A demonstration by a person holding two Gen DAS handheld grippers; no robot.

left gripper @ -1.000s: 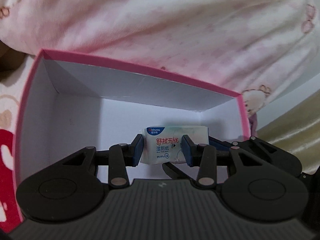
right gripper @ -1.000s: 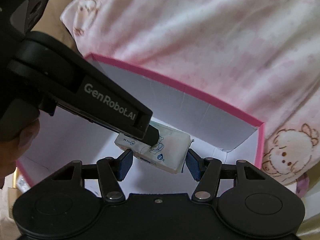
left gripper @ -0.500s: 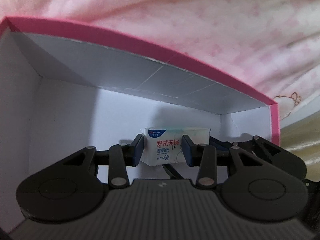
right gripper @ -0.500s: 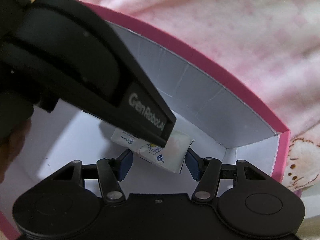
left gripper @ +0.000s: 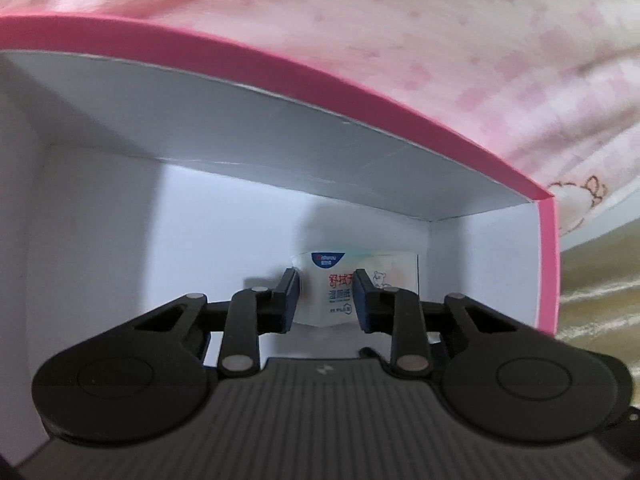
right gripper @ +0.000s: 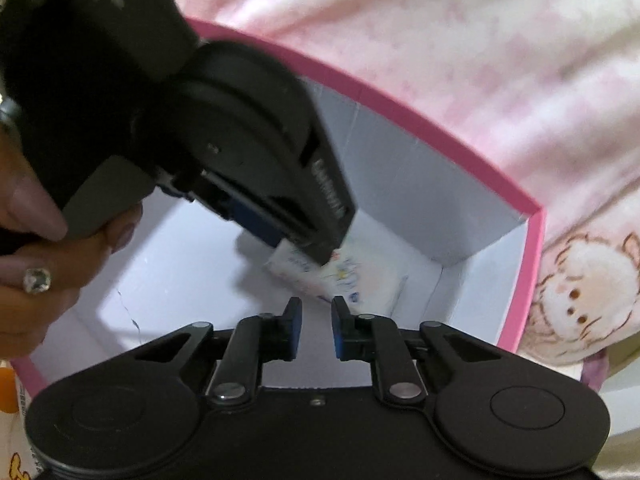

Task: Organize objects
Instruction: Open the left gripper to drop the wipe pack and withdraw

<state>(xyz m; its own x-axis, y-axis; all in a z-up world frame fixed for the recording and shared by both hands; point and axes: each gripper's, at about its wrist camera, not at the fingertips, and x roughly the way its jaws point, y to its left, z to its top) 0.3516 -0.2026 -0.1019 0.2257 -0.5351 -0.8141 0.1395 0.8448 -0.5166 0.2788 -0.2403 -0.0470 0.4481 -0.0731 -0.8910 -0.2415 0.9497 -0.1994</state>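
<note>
Both wrist cams look steeply down, close-up, into the pink-rimmed box [left gripper: 360, 92]. Left cam faces its far wall; right cam sits beside, angled toward the corner. Shared: wipes pack [right gripper: 340, 280], box interior.

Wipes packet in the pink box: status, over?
Left claw clamped on wipes packet, low inside pink box. Right claw just shut, empty, short of packet. Nothing in the way.

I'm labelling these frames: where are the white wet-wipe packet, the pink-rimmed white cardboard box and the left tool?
white wet-wipe packet [left gripper: 332, 292], left wrist view, printed front.
pink-rimmed white cardboard box [left gripper: 360, 92], left wrist view, far rim.
left tool [right gripper: 308, 246], right wrist view, its tip on the packet.
</note>
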